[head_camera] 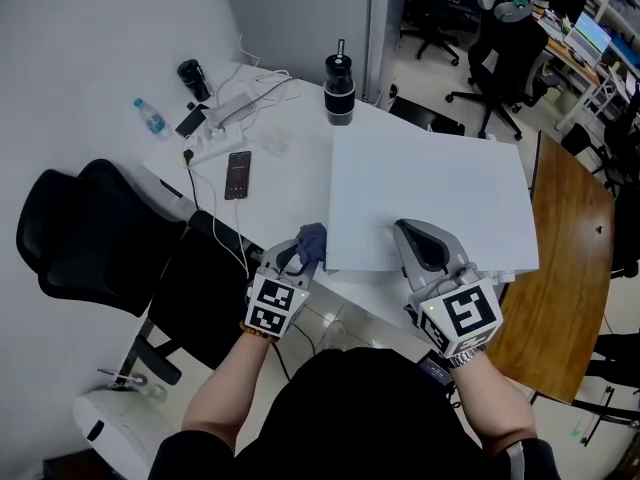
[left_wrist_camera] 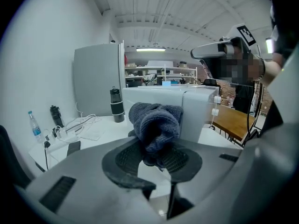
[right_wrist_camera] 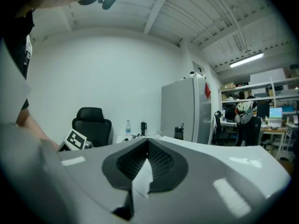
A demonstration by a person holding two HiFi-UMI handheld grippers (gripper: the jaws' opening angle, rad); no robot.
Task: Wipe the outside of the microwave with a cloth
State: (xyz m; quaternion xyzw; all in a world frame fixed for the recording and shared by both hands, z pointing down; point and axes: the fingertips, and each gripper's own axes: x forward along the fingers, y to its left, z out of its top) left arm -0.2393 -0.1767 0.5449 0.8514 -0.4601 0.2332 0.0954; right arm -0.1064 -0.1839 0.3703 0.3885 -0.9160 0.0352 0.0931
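A: What did the left claw point(left_wrist_camera: 152, 161) have in it?

B: The cloth point(left_wrist_camera: 156, 122) — a dark blue wad clamped between the pads, bunched up and standing out past the tips.

A: And the right claw point(right_wrist_camera: 147, 158)?

B: Its jaws were pressed together with nothing between them. In the head view it lay over the near edge of the microwave point(head_camera: 430, 183), above the white top. I couldn't tell whether it touched.

A: Where was the cloth against the box?

B: It was just beside the front left corner. The left gripper view showed the white wall right behind the wad, but no view made contact plain.

A: So which step was this?

B: I'd judge it the approach to the left side. The cloth was gripped and brought up to the corner, with no stroke under way that I could see.

A: What did the next move call for?

B: It called for pressing the wad flat to that wall and sweeping along it — with enough push that the cloth rubbed and didn't just skim. The shut claw on top looked placed to steady the box.

A: Was anything in the way?

B: A dark bottle point(head_camera: 339, 90) stood on the counter point(head_camera: 290, 168) at the far left corner of the microwave. A phone point(head_camera: 238, 174) and some cables lay further left, well apart from the wall.
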